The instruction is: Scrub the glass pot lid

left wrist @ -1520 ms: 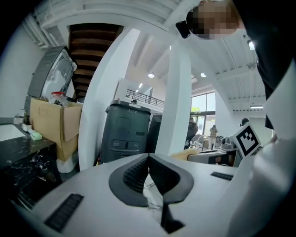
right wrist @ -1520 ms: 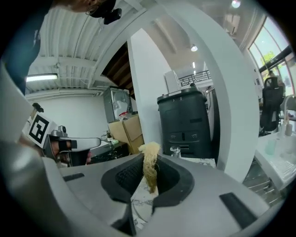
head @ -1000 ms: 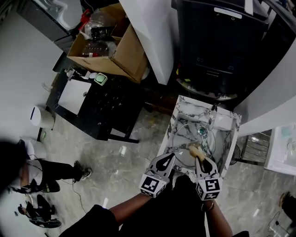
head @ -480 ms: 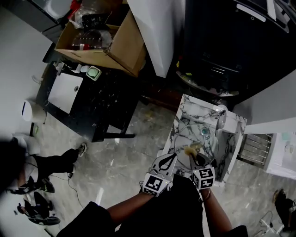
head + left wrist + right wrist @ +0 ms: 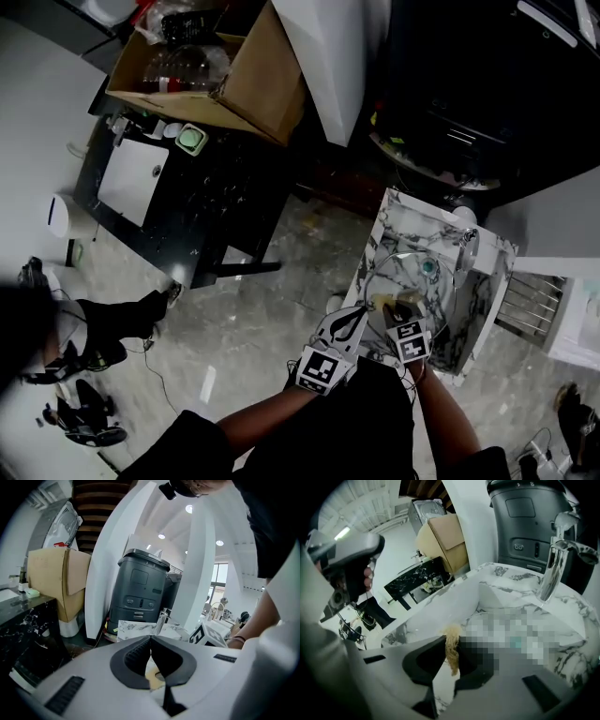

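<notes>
The glass pot lid (image 5: 419, 284) is lying in the white, grey-veined marble sink (image 5: 398, 214) at the lower right of the head view, round and clear, with a teal knob (image 5: 428, 267) showing at its middle and the veined stone showing through the glass. You are holding your right gripper (image 5: 398, 307) over the near part of the lid, its jaws pinching a tan, fibrous scrubber (image 5: 382, 301) whose frayed strands are sticking up between the tips in the right gripper view. You are holding your left gripper (image 5: 356, 317) just beside it at the sink's near left edge, its jaws pressed together at the tips with nothing visible between them. A chrome faucet (image 5: 555, 555) is standing at the sink's far rim. Well apart, on the far side of a black table (image 5: 216, 206), an open cardboard box (image 5: 267, 89) is holding clear plastic items, one carrying a red band whose print is too small to read. A dark grey bin (image 5: 140, 592) is standing behind the sink. The cube (image 5: 320, 370) on your left gripper is showing only black-and-white square patterns.
</notes>
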`<move>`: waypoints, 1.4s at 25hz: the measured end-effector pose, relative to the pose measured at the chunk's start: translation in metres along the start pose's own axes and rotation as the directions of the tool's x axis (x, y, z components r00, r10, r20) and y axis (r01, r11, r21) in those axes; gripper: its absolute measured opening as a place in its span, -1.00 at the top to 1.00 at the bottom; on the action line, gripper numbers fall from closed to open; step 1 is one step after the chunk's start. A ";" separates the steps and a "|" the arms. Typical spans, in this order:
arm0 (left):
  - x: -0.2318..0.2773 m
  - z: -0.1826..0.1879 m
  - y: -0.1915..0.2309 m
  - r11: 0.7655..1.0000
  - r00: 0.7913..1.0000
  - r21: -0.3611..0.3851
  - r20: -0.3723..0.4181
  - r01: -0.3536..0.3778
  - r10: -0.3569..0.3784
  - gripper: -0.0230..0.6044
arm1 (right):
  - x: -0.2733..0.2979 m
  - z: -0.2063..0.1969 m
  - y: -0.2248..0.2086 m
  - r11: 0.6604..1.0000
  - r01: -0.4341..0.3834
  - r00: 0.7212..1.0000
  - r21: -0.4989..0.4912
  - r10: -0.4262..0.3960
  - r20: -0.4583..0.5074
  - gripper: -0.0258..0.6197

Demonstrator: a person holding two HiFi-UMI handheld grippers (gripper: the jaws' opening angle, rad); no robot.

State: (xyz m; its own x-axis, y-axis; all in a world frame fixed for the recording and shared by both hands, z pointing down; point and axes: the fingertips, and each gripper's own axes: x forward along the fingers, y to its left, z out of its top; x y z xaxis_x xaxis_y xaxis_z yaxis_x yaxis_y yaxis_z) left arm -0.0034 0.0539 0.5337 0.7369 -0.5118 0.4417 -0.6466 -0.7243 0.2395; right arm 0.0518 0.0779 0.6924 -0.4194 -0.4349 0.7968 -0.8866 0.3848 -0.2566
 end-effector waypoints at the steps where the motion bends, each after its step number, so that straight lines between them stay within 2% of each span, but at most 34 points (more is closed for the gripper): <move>1: 0.000 0.001 0.001 1.000 1.000 -0.004 0.002 0.002 -0.002 0.88 | 0.006 -0.004 -0.002 1.000 0.009 1.000 -0.014 -0.009 -0.020 0.71; 6: -0.001 -0.003 -0.006 0.998 0.999 -0.023 -0.007 0.050 -0.050 0.87 | 0.030 -0.021 -0.005 1.000 -0.009 0.995 -0.020 0.007 -0.097 0.71; 9: 0.000 -0.009 -0.011 0.998 0.998 -0.020 -0.021 0.060 -0.061 0.88 | 0.038 -0.023 -0.011 0.999 0.015 0.994 -0.050 -0.020 -0.108 0.71; 15: 0.004 -0.015 -0.015 0.998 0.998 -0.035 -0.038 0.053 -0.054 0.87 | 0.056 -0.024 -0.033 0.996 0.043 0.993 -0.077 -0.051 -0.105 0.71; 21: 0.004 -0.011 -0.010 0.996 1.000 -0.092 0.008 0.011 -0.010 0.87 | 0.067 -0.022 -0.038 0.993 0.032 0.990 -0.115 -0.047 -0.134 0.71; 26: 0.004 -0.009 -0.007 0.998 0.999 -0.057 -0.039 0.009 -0.012 0.87 | 0.073 -0.011 -0.045 0.985 0.049 0.992 -0.163 -0.067 -0.108 0.71; 30: 0.005 -0.008 -0.001 0.998 0.999 -0.057 -0.040 -0.003 0.001 0.87 | 0.078 -0.003 -0.053 0.970 0.080 0.991 -0.231 -0.101 -0.083 0.71; 35: 0.008 -0.011 0.005 0.997 0.999 -0.069 -0.036 -0.023 0.021 0.88 | 0.083 0.001 -0.061 0.962 0.084 0.991 -0.258 -0.108 -0.080 0.71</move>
State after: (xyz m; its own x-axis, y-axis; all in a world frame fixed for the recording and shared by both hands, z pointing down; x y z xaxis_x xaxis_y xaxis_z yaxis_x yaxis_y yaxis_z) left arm -0.0028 0.0515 0.5479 0.7158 -0.5098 0.4772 -0.6755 -0.6787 0.2883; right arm 0.0705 0.0177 0.7736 -0.3042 -0.4079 0.8609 -0.8382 0.5440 -0.0384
